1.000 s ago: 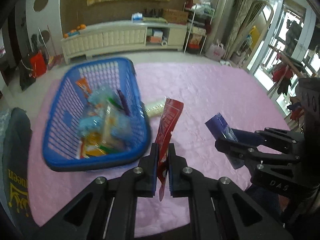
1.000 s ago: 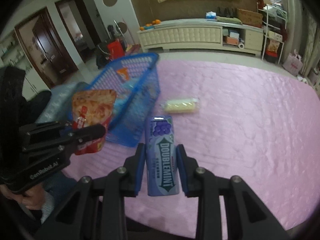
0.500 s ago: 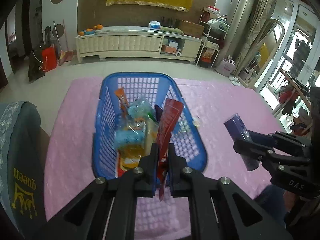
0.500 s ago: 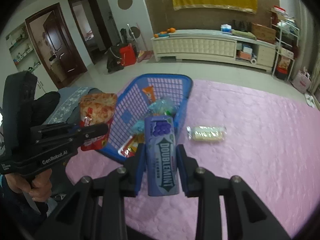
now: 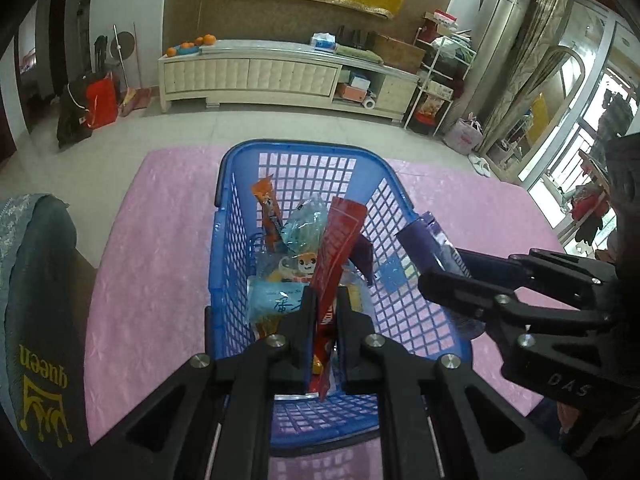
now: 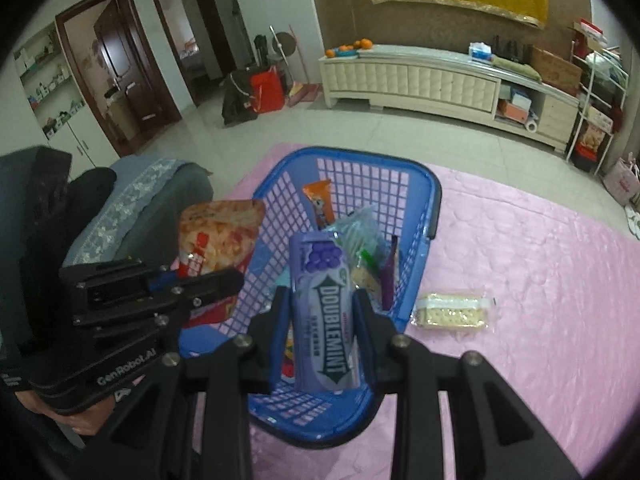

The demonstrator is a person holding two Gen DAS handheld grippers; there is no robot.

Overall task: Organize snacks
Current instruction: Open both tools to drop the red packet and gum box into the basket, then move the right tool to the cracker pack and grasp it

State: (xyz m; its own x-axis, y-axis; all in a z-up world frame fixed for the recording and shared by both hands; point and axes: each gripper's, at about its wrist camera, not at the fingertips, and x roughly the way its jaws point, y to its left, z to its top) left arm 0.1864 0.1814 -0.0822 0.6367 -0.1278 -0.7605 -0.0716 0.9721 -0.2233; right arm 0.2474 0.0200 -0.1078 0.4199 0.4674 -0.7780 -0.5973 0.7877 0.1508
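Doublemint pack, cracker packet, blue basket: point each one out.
Doublemint pack (image 6: pixel 325 304), right wrist view, on its printed front.
Cracker packet (image 6: pixel 452 311), right wrist view, on its middle.
Blue basket (image 6: pixel 434 204), right wrist view, on its right rim.

Blue mesh basket (image 6: pixel 420 216) sits near the bench's left edge, part full of packets. Red snack pouch (image 5: pixel 338 248) held upright, edge-on, over the basket interior. Purple Doublemint pack (image 6: pixel 324 312) held upright above the basket's near right rim. Clear-wrapped cracker pack (image 6: pixel 452 310) lies flat on the bench just right of the basket.
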